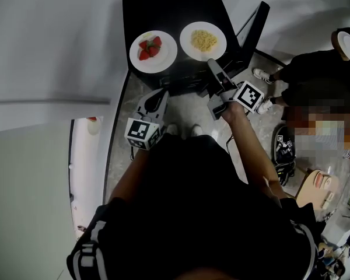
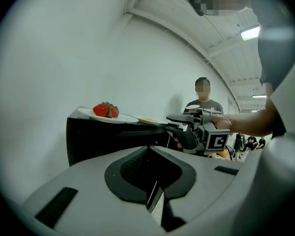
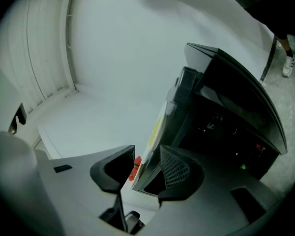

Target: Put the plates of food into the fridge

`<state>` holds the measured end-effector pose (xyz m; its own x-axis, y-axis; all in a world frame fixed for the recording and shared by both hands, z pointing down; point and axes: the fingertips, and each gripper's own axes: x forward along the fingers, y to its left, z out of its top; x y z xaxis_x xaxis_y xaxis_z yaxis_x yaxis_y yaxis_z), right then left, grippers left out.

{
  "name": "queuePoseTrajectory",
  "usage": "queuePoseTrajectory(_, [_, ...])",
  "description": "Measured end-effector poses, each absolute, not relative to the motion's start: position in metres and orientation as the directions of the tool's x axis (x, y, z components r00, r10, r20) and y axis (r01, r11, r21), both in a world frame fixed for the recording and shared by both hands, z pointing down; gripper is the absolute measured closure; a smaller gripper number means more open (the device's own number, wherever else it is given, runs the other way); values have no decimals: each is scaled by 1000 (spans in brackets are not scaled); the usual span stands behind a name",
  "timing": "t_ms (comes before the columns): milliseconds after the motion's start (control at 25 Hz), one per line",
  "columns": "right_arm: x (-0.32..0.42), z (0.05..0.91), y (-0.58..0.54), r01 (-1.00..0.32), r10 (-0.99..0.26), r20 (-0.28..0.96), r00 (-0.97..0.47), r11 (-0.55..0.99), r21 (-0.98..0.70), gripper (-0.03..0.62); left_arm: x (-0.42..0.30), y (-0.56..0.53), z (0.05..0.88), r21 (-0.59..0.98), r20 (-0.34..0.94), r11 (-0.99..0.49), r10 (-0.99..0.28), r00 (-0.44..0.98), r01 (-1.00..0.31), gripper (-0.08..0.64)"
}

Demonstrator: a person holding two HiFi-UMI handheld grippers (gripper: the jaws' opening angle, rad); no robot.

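While the left gripper [image 1: 157,95] hangs with its jaws together and nothing between them, just in front of the black box-shaped cabinet [image 1: 163,10], both plates sit on the cabinet's top. The round white plate [image 1: 165,61] of red strawberries [image 1: 150,47] lies to the left. The round white plate [image 1: 188,49] of yellow food [image 1: 203,39] lies just beside it to the right. The right gripper [image 1: 212,65] reaches to this second plate's near edge, jaws spread wide with the rim between them, a gap showing beside one pad. A person in dark clothes [image 1: 315,74] stands further right.
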<state>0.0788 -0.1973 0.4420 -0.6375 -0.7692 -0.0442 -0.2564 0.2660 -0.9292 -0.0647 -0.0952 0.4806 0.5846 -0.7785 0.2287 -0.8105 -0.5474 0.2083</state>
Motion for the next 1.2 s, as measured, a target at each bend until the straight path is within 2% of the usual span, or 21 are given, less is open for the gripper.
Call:
queuePoseTrajectory(240, [86, 454, -205, -201, -796, -21, -605, 178, -963, 440, -64, -98, 479, 212, 225, -547, -779, 585, -810, 538])
queuePoseTrajectory(360, [87, 451, -210, -174, -799, -48, -599, 188, -967, 440, -65, -97, 479, 207, 225, -548, -780, 584, -811, 538])
queuePoseTrajectory(840, [88, 459, -221, -166, -807, -27, -591, 154, -974, 442, -69, -96, 485, 208, 242, -541, -779, 578, -815, 538])
queuePoseTrajectory(1000, [87, 457, -221, -161, -794, -32, -607, 162, -974, 509, -69, -97, 485, 215, 244, -536, -780, 576, -817, 538])
queuePoseTrajectory(1200, [87, 456, -218, -117, -793, -46, -607, 146, -982, 523, -65, -95, 485, 222, 249, -538, -775, 581, -813, 538])
